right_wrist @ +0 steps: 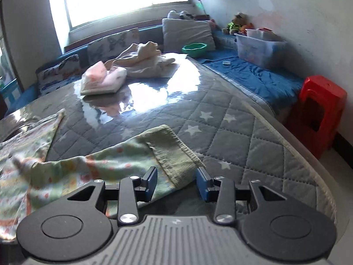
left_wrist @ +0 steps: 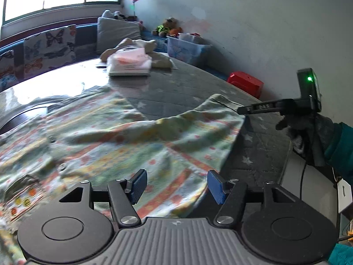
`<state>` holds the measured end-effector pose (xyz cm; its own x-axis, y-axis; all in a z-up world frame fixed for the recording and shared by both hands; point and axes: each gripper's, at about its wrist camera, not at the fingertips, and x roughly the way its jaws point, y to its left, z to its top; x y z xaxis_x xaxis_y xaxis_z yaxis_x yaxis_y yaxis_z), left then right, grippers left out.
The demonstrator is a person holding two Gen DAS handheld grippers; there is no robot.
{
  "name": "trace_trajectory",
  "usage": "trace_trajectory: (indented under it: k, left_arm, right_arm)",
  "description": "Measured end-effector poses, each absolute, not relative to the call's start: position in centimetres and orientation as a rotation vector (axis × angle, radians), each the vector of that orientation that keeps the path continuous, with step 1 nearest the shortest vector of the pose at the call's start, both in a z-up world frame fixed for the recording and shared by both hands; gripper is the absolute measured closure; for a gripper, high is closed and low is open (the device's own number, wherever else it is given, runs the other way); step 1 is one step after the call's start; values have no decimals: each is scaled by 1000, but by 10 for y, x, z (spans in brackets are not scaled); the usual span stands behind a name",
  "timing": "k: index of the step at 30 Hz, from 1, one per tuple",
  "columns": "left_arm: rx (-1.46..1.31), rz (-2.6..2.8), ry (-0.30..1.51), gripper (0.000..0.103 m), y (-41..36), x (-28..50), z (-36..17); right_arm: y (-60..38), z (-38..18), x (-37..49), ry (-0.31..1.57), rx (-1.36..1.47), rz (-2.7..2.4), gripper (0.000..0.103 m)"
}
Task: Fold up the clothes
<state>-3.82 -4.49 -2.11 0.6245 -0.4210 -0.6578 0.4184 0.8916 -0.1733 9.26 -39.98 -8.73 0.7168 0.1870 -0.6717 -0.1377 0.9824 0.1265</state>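
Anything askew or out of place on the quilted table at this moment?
Nothing damaged or spilled. The patterned garment lies rumpled and unfolded, its ribbed cuff skewed between the open jaws of the right gripper. At the far end, a beige cloth heap sits loosely bunched beside the pink folded stack.

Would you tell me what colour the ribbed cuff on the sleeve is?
The ribbed cuff is pale green, clearest in the right wrist view.
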Motion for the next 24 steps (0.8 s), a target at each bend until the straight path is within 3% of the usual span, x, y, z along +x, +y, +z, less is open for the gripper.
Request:
trace_trajectory:
  k: [9, 16, 24]
  left_arm:
    - [22, -514, 773, 39, -68, -31, -26]
    - [36, -551, 778, 39, -82, -28, -30]
    - [50, -593, 779, 39, -92, -27, -34]
  right_arm:
    - [-396, -93, 94, 722, 33, 126, 66]
    - [-394, -93, 90, 713, 66, 170, 94]
    - [-403, -67, 77, 662, 182, 279, 96]
